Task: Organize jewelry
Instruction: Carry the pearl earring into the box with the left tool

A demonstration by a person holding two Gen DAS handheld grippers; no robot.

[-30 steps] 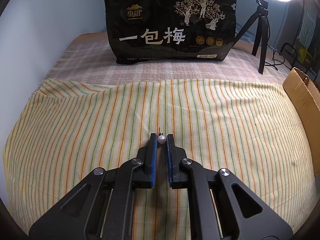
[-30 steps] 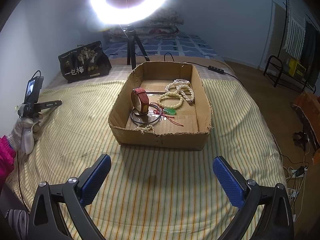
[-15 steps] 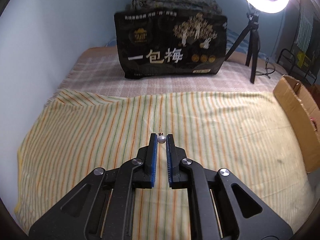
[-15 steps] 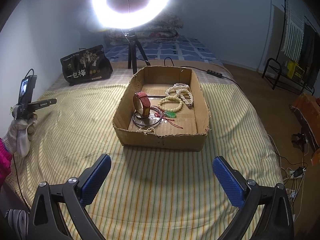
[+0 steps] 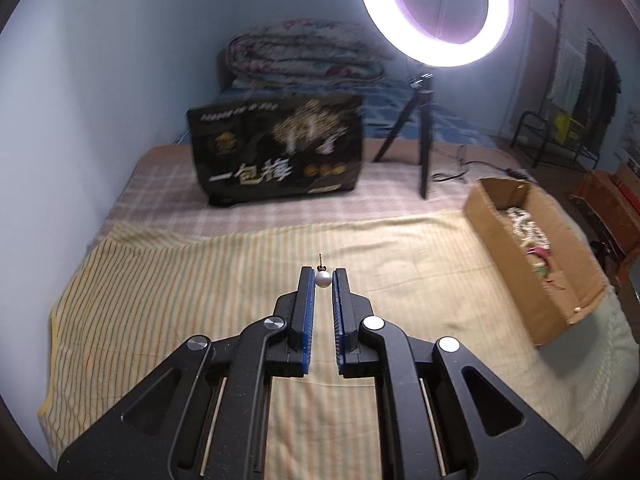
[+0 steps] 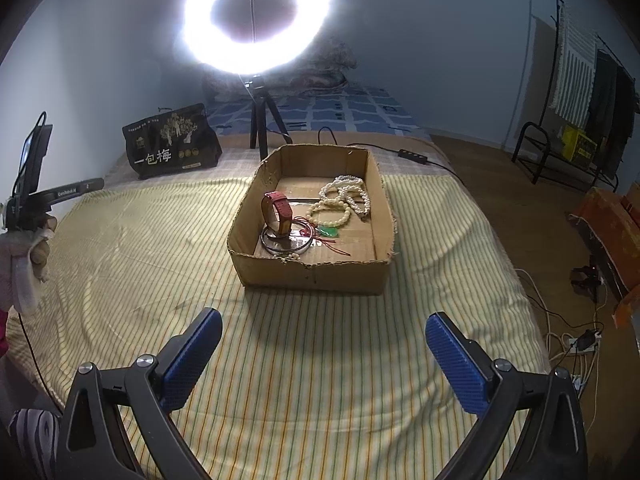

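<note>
My left gripper is shut on a pearl earring, its post pointing forward, held up above the striped bed cover. The cardboard box lies to its right. In the right wrist view the box holds a red watch, pearl necklaces, a green pendant and a metal bangle. My right gripper is open and empty, a short way in front of the box. The left gripper shows at the far left.
A black snack bag stands at the back on the checked cloth. A ring light on a tripod stands behind the box. A folded quilt, a black rack and floor cables lie around the bed.
My left gripper has lifted and turned right with the earring, so the box and ring light have come into its view. My right gripper has drawn back a little from the box.
</note>
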